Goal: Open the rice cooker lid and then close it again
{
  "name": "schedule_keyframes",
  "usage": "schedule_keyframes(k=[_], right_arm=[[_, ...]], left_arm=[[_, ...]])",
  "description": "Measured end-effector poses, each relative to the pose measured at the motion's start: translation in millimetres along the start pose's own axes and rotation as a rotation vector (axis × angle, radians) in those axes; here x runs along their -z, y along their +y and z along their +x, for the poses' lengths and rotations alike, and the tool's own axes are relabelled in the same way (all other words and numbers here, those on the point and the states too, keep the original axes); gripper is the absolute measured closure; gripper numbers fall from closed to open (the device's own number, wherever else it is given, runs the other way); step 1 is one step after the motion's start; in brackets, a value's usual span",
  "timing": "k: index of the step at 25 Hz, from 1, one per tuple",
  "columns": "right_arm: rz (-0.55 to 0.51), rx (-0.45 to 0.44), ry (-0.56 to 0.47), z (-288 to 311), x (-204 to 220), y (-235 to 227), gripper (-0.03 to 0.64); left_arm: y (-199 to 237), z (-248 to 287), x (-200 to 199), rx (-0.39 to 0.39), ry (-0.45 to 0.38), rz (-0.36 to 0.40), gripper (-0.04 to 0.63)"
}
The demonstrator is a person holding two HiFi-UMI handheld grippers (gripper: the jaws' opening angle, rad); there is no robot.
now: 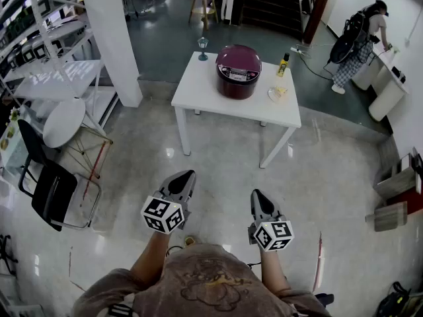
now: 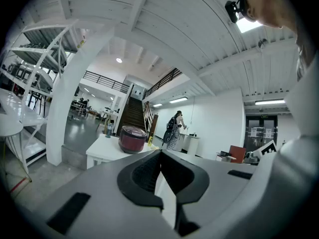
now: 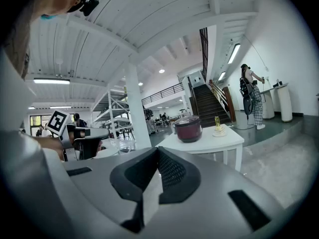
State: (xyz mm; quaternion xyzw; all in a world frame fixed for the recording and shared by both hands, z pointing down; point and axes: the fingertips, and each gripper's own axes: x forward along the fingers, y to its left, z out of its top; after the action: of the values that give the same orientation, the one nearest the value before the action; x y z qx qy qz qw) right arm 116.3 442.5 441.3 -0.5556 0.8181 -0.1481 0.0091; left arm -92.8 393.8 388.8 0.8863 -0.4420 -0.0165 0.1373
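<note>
Head view: approach stage, lid not yet opened. Maroon rice cooker (image 1: 238,70) standing toward the far middle of the white table (image 1: 198,94), lid (image 1: 238,57) down. A stemmed glass (image 1: 203,47) at the table's far left corner, a yellow-capped bottle (image 1: 283,65) just to the cooker's right. Left gripper (image 1: 189,174) and right gripper (image 1: 256,193) held low by the body over the glossy floor (image 1: 317,177), well apart from the table, both clenched on nothing.

Left gripper view: left gripper (image 2: 160,152) with jaws pressed together, nothing between them. Rice cooker (image 2: 132,139) beyond and slightly left of the tips, far off on the table (image 2: 102,151).

Right gripper view: right gripper (image 3: 158,149) likewise clamped shut and empty. Rice cooker (image 3: 188,128) ahead and a little right of the tips, lid closed, on the table (image 3: 219,140).

Next, by judgement: walking up to the table, then bringing one gripper to the lid's release. Where the latch sits too small to tell from here.
</note>
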Motion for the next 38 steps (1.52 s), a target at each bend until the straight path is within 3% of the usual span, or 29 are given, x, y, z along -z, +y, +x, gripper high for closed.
schedule_keyframes(k=[19, 38], right_arm=[[-0.008, 0.013, 0.021, 3, 5, 20, 0.614], [0.028, 0.065, 0.006, 55, 14, 58, 0.614]], left_arm=[[16, -10, 1, 0.002, -0.003, -0.020, 0.574], [67, 10, -3, 0.102, 0.022, -0.043, 0.574]])
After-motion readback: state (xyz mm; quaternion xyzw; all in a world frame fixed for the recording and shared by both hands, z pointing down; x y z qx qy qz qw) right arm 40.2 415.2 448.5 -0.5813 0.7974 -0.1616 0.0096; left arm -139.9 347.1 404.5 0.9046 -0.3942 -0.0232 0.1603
